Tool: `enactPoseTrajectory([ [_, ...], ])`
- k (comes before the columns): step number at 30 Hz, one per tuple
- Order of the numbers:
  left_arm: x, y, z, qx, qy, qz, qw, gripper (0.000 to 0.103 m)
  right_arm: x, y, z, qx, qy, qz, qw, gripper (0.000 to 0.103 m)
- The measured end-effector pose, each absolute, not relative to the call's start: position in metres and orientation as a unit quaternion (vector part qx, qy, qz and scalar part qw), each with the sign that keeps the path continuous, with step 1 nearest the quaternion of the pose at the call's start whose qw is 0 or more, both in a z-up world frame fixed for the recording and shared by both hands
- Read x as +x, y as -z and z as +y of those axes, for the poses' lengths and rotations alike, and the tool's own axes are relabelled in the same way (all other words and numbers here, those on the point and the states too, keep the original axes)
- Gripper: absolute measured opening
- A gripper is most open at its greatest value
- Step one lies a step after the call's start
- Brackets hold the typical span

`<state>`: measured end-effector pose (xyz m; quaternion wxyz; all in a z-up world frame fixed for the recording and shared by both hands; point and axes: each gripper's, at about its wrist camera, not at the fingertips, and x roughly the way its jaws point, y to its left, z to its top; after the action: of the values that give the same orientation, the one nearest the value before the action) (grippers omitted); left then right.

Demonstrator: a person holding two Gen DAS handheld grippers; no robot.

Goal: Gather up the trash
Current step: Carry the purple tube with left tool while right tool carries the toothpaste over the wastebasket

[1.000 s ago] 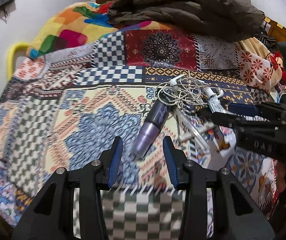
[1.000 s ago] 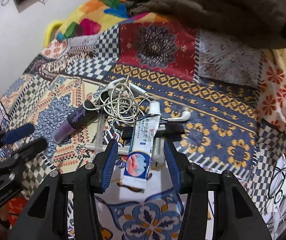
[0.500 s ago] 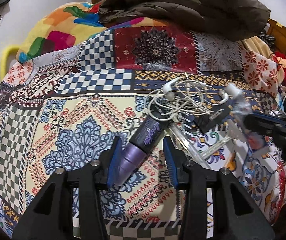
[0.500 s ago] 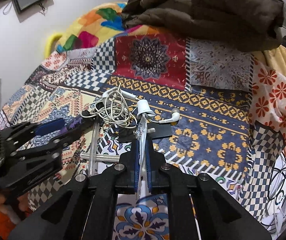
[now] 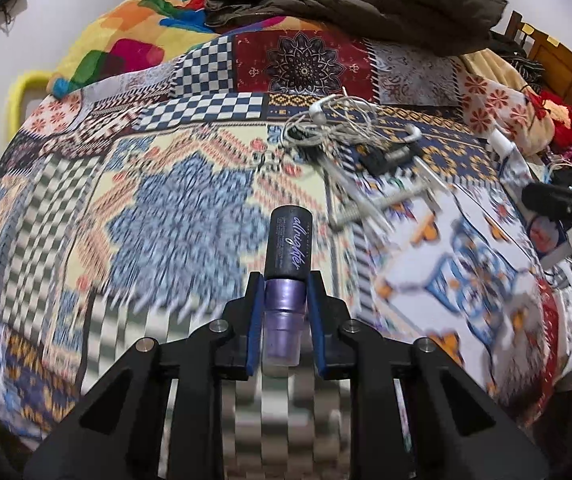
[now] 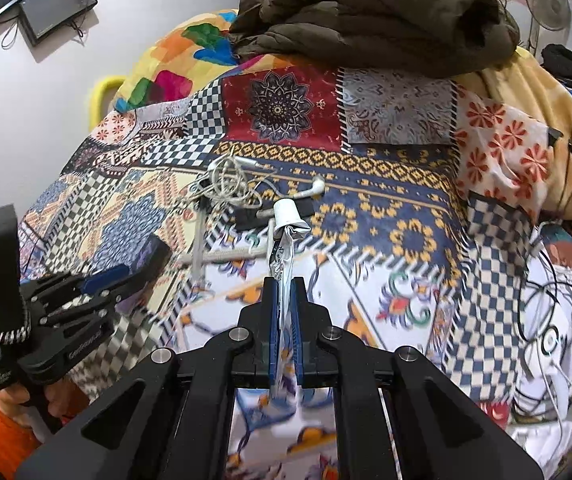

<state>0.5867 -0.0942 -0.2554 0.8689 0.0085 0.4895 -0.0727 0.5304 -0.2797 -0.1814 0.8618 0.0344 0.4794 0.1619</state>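
Observation:
A purple cosmetic bottle with a dark cap [image 5: 289, 240] stands between the blue pads of my left gripper [image 5: 285, 280]. Its jaws are closing and the pads press its purple lower part, holding it clear of the bedspread. In the right wrist view the left gripper [image 6: 126, 268] is at the left, held by a hand in an orange sleeve [image 6: 2, 432]. My right gripper [image 6: 284, 285] is shut on a flattened toothpaste tube [image 6: 282, 252], white cap pointing away. The tube [image 5: 514, 160] also shows at the right of the left wrist view.
On the patchwork bedspread [image 6: 406, 240] lie tangled white earphones [image 6: 230, 184], a flat black item [image 6: 246, 218] and white sticks [image 5: 382, 200]. A brown jacket [image 6: 366, 12] is heaped at the far end. Loose cables and clutter [image 6: 546, 320] crowd the right side.
Both grippers closed: the left around the purple bottle, which now points straight ahead off the bed, the right on the toothpaste tube, which has been lifted away from the pile.

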Motion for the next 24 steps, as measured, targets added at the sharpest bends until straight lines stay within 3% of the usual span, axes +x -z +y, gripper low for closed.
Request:
enactPoseTrajectory([
  [15, 0.45, 0.136, -0.043, -0.044, 0.036, 0.415, 0.908, 0.02, 0.44, 0.081, -0.271, 0.04, -0.183, 0.411, 0.892, 0.006],
  [24, 0.361, 0.091, -0.007, -0.059, 0.003, 0.371, 0.927, 0.02, 0.372, 0.037, -0.24, 0.019, -0.207, 0.372, 0.904, 0.006],
])
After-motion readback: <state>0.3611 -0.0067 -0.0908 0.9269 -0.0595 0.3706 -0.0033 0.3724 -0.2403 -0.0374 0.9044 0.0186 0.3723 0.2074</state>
